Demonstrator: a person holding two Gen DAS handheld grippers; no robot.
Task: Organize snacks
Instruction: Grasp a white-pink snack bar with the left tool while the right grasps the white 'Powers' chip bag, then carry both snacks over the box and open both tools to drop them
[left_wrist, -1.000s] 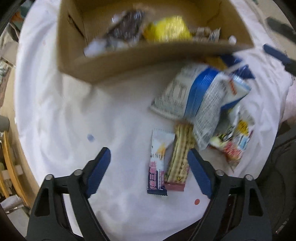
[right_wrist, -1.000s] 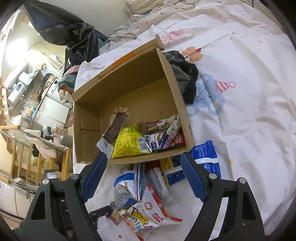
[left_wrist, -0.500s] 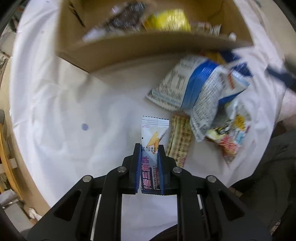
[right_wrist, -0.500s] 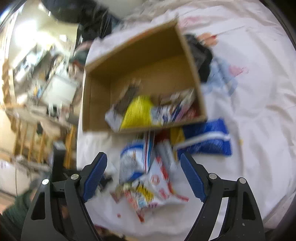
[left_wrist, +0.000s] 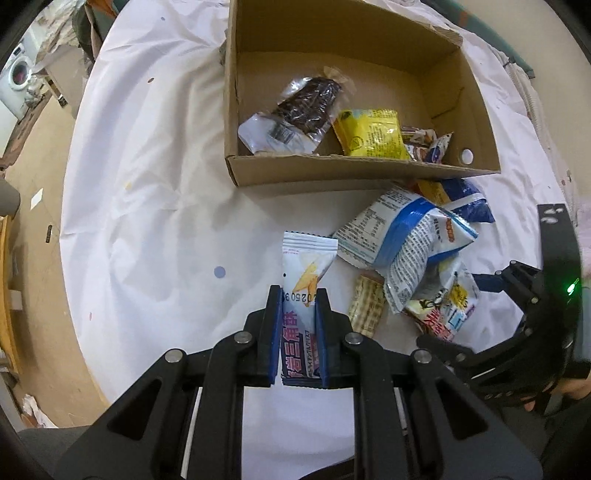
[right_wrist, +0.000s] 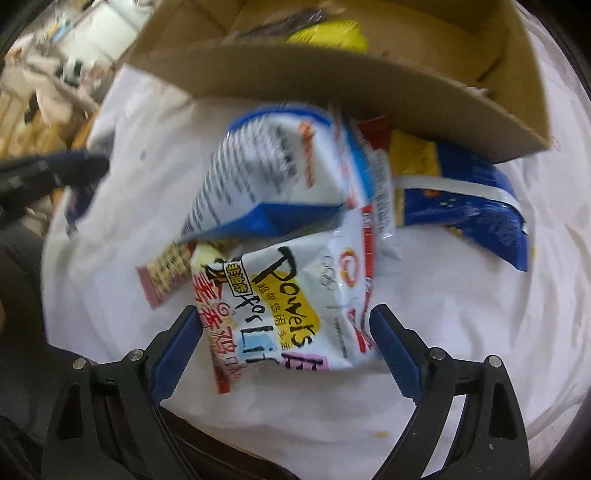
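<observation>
A second ago the left gripper (left_wrist: 298, 302) stood spread above the sheet; now it pinches the white snack bar (left_wrist: 306, 273), lifted slightly off the white sheet (left_wrist: 155, 206) before the cardboard box (left_wrist: 332, 173). The right gripper (right_wrist: 284, 343) has dropped from above the box; its jaws are opening, straddling the noodle packet (right_wrist: 284, 295) untouched.

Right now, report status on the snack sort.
Left gripper shut on white snack bar. Right gripper opening over noodle packet, no grip. Cardboard box unobstructed.
</observation>
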